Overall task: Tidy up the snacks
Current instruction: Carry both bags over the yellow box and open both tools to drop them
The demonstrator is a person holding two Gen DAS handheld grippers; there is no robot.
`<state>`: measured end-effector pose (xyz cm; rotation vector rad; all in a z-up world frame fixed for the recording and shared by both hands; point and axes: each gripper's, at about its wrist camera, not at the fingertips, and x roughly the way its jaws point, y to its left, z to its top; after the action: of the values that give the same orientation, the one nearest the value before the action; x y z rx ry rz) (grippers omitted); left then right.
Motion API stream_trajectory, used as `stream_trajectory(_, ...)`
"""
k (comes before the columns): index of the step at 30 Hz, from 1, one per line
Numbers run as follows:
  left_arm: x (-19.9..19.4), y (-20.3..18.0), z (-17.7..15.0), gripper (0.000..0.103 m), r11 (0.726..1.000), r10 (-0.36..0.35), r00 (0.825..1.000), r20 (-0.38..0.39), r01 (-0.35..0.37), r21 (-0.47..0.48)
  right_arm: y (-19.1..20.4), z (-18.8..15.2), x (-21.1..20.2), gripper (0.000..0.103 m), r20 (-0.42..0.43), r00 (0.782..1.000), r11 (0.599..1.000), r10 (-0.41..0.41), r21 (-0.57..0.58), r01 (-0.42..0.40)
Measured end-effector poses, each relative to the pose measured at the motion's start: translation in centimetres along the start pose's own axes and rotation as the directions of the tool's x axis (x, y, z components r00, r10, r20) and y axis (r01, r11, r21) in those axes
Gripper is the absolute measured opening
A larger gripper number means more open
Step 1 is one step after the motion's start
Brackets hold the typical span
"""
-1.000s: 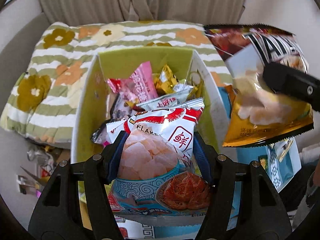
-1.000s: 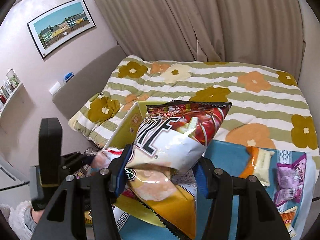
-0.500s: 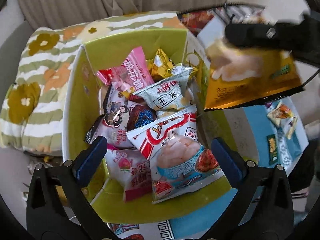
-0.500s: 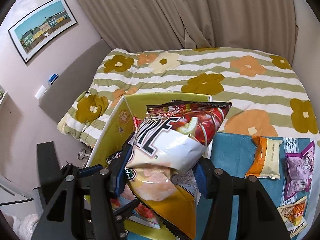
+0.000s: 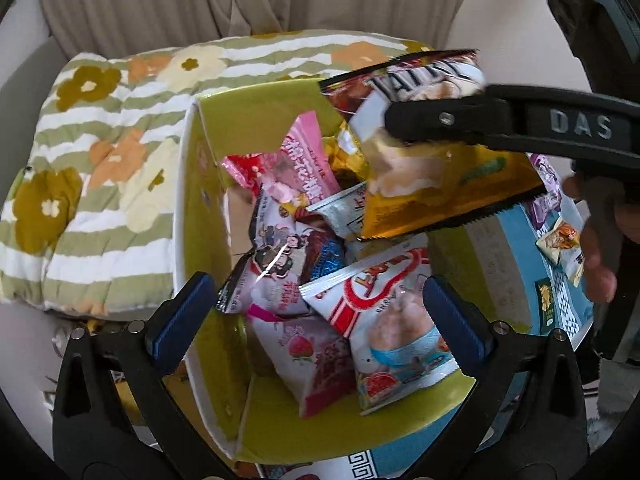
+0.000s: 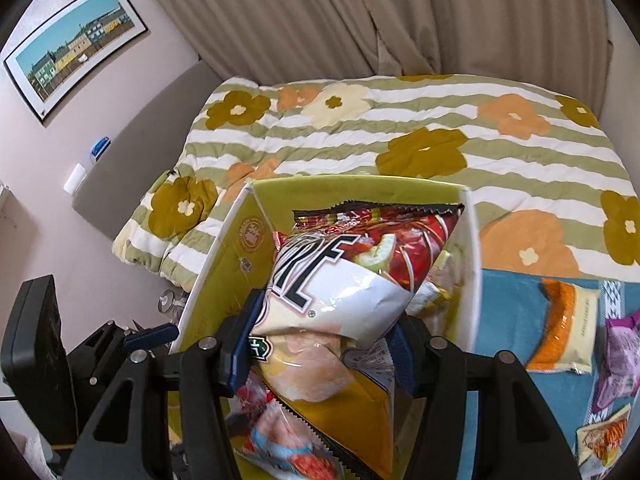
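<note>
A green-lined cardboard box (image 5: 208,208) holds several snack packets, among them a white and red shrimp-flake bag (image 5: 396,320) and a pink strawberry packet (image 5: 308,356). My left gripper (image 5: 316,320) is open and empty above the box's near end. My right gripper (image 6: 324,344) is shut on a large chip bag (image 6: 352,280), white, red and gold, and holds it over the box (image 6: 224,264). In the left wrist view the chip bag (image 5: 432,168) hangs above the box's far right side.
A blue cloth (image 6: 516,312) to the right of the box carries loose snacks: an orange and cream packet (image 6: 568,324), a purple packet (image 6: 620,356) and a small orange one (image 6: 604,440). A flowered striped quilt (image 6: 400,132) lies behind the box. Curtains hang at the back.
My left gripper opened and let the shrimp-flake bag drop into the box, then drew back. My right gripper carried the chip bag left and forward, over the box.
</note>
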<state>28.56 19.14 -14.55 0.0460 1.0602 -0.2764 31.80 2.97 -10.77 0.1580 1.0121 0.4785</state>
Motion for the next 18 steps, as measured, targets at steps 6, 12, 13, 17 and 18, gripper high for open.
stream_trajectory(6,0.5,1.2,-0.6,0.103,1.0,0.005,1.0,-0.012,-0.005,-0.009,1.3,0.6,1.4,0.103,0.041,0.999,1.0,-0.002,-0.012,0.003)
stream_trajectory(12,0.4,1.7,-1.0,0.103,1.0,-0.009,1.0,-0.012,0.009,-0.018,1.9,-0.5,1.3,0.103,0.052,0.997,0.997,-0.054,-0.052,0.057)
stream_trajectory(13,0.3,1.8,-1.0,0.103,1.0,-0.007,1.0,-0.009,0.007,-0.018,1.9,-0.7,1.2,0.103,0.053,0.996,0.996,-0.069,-0.057,0.072)
stream_trajectory(17,-0.9,1.5,-1.0,0.103,1.0,0.01,1.0,0.01,-0.009,-0.021,2.0,-1.0,0.0,0.103,0.072,0.995,0.996,-0.062,-0.058,0.067)
stream_trajectory(18,-1.2,1.4,-1.0,0.103,1.0,0.015,1.0,0.016,-0.015,-0.022,2.1,-1.1,-0.3,0.103,0.076,0.995,0.996,-0.06,-0.058,0.065)
